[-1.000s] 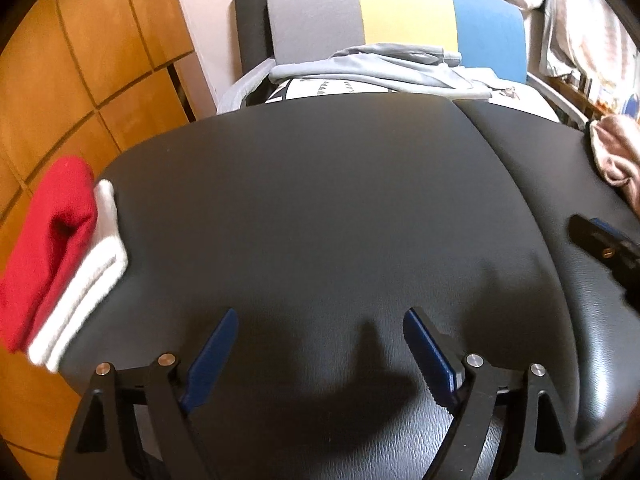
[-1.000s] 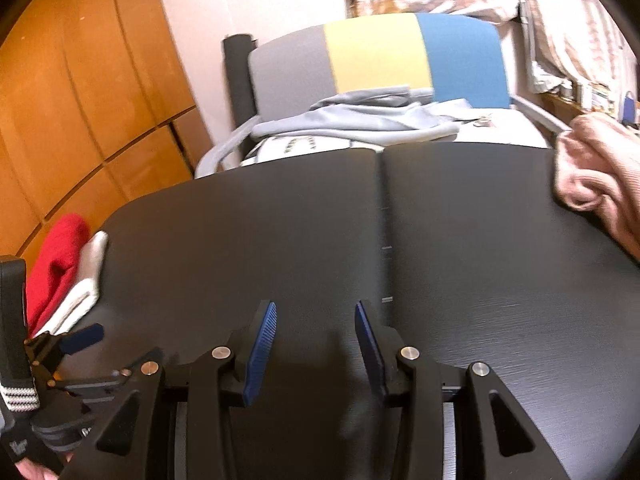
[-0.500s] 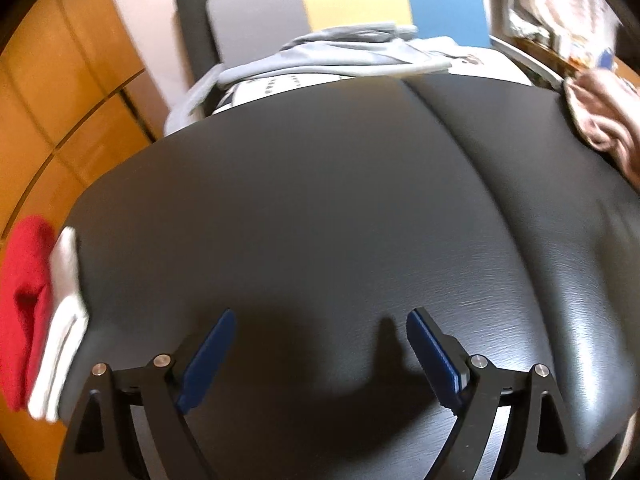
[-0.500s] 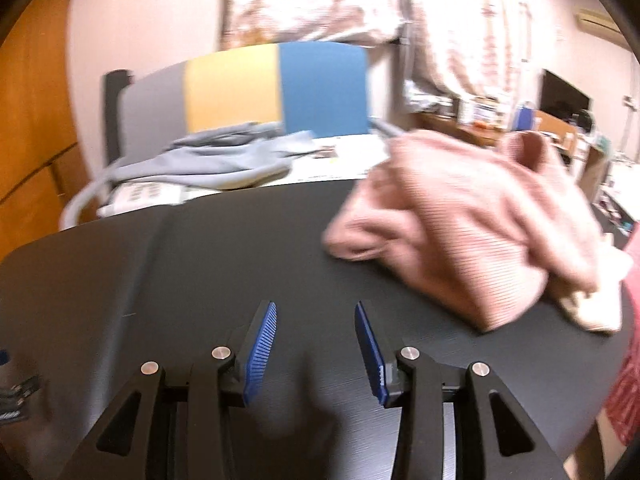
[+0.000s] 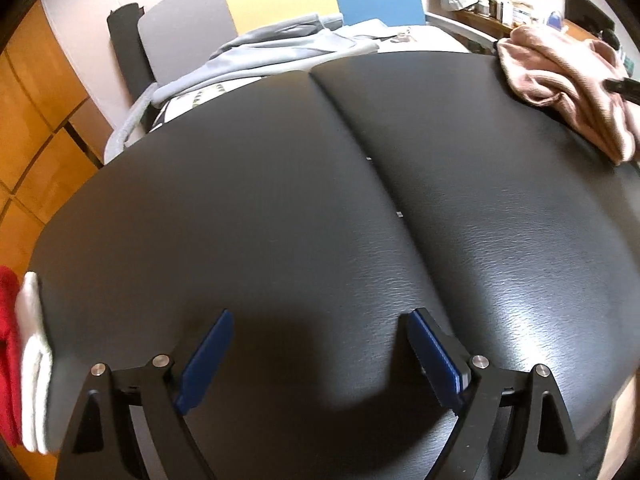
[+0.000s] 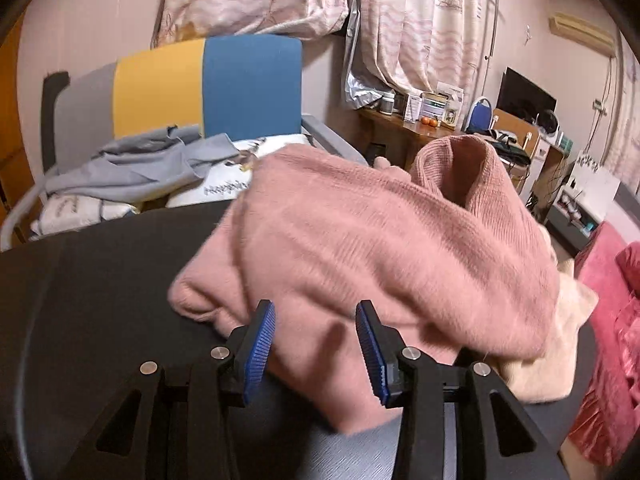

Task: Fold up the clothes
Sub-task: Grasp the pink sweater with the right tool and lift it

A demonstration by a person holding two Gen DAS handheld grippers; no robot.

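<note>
A crumpled pink knit sweater (image 6: 380,248) lies on the right part of the black table (image 6: 100,280); it also shows at the far right in the left wrist view (image 5: 560,68). My right gripper (image 6: 316,320) is open, its blue-padded jaws just over the sweater's near edge, holding nothing. My left gripper (image 5: 320,328) is wide open and empty above the bare black table (image 5: 320,200). A folded red garment (image 5: 8,340) and a folded white one (image 5: 34,360) lie stacked at the table's left edge.
Behind the table stands a chair with a grey, yellow and blue back (image 6: 200,84), piled with grey clothing (image 5: 280,48) and white items. A cream cloth (image 6: 560,344) lies under the sweater's right side. A wooden wall is at left, a red sofa (image 6: 612,320) at right.
My right gripper swung right and moved up to the pink sweater, which now lies between its open jaws. My left gripper turned right, so the folded stack slid to the view's edge.
</note>
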